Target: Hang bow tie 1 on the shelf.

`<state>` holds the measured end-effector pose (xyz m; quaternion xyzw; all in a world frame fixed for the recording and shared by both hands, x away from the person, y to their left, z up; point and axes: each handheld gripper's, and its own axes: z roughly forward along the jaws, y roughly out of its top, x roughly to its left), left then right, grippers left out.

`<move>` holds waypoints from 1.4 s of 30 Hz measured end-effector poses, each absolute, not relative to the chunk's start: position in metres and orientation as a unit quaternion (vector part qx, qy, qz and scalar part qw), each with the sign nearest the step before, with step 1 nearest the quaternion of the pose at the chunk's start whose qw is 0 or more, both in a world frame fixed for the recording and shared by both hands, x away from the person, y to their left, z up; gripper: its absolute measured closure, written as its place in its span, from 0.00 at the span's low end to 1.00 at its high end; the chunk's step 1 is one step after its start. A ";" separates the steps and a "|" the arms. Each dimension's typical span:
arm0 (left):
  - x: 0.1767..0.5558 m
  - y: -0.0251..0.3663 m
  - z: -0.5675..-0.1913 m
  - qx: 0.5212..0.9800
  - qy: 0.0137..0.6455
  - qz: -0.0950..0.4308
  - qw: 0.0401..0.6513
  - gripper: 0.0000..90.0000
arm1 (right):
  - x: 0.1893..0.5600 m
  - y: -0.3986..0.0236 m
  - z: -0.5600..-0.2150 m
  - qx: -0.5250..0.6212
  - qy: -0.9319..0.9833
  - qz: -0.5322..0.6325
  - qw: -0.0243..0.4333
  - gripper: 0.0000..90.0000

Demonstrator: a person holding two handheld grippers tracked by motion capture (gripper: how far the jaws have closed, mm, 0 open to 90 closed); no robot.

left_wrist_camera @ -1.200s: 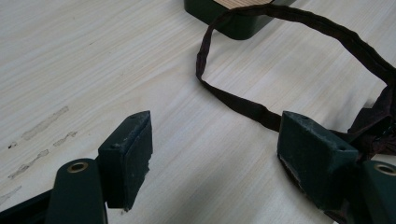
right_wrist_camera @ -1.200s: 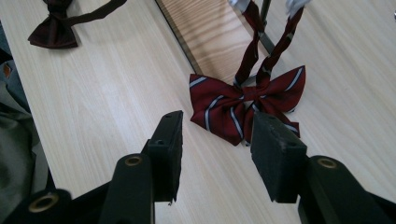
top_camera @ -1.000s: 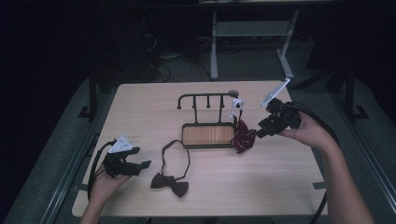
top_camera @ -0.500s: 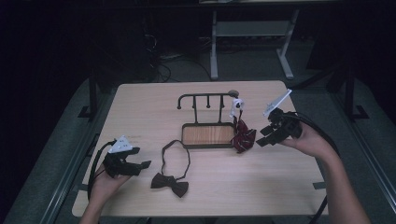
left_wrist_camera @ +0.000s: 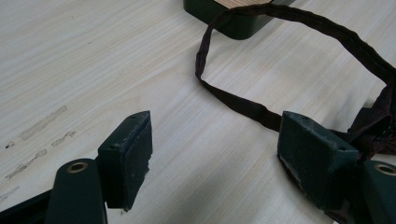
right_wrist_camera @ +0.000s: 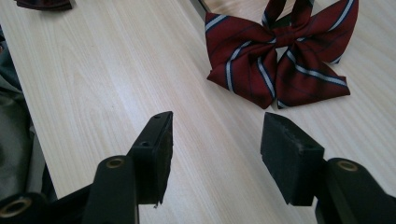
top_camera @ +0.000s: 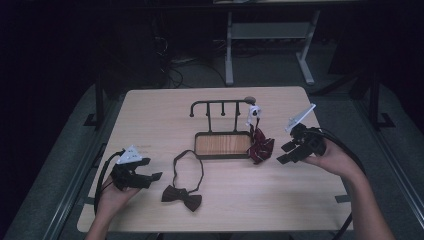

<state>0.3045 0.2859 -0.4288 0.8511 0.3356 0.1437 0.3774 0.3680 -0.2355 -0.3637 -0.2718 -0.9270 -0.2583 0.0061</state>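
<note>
A red striped bow tie (top_camera: 260, 145) (right_wrist_camera: 280, 58) lies against the right end of a black hook rack (top_camera: 220, 105). Its strap runs up to the rack's last hook beside a white tag (top_camera: 254, 111). My right gripper (top_camera: 285, 152) (right_wrist_camera: 217, 128) hovers low just right of this tie; its jaws have just been opening and have nothing between them. A dark brown bow tie (top_camera: 182, 197) lies on the table's front left with its strap (left_wrist_camera: 233, 100) looped toward the rack. My left gripper (top_camera: 150, 177) (left_wrist_camera: 217, 126) rests open beside it, its right jaw close to the bow.
The rack stands on a dark tray with a wooden floor (top_camera: 220, 144) (left_wrist_camera: 233, 25) in the middle of the light wooden table (top_camera: 150, 115). A metal stand (top_camera: 265, 40) and cables lie on the dark floor behind the table.
My right gripper has sunk toward the table and drawn slightly away from the rack's right end, its jaws spreading wider. The left gripper and both bow ties have stayed put.
</note>
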 end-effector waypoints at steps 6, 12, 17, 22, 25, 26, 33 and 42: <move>0.306 0.287 -0.429 0.850 0.337 0.140 0.380 0.30 | 0.363 -0.240 -0.374 -0.279 -0.925 -0.257 0.008 0.47; 0.305 0.286 -0.429 0.850 0.336 0.141 0.380 0.30 | 0.354 -0.243 -0.385 -0.283 -0.924 -0.258 0.011 0.47; 0.306 0.285 -0.429 0.851 0.337 0.138 0.378 0.30 | 0.343 -0.243 -0.392 -0.279 -0.923 -0.265 0.012 0.46; 0.306 0.283 -0.429 0.854 0.333 0.138 0.375 0.30 | 0.334 -0.243 -0.402 -0.273 -0.924 -0.266 0.011 0.45; 0.306 0.282 -0.428 0.854 0.332 0.138 0.376 0.30 | 0.331 -0.245 -0.405 -0.274 -0.923 -0.269 0.011 0.45; 0.306 0.281 -0.428 0.854 0.332 0.139 0.376 0.30 | 0.330 -0.246 -0.406 -0.276 -0.922 -0.271 0.012 0.45; 0.305 0.276 -0.427 0.859 0.324 0.140 0.371 0.30 | 0.321 -0.250 -0.417 -0.279 -0.919 -0.278 0.011 0.44; 0.308 0.272 -0.428 0.862 0.323 0.135 0.366 0.30 | 0.311 -0.252 -0.427 -0.285 -0.916 -0.281 0.008 0.43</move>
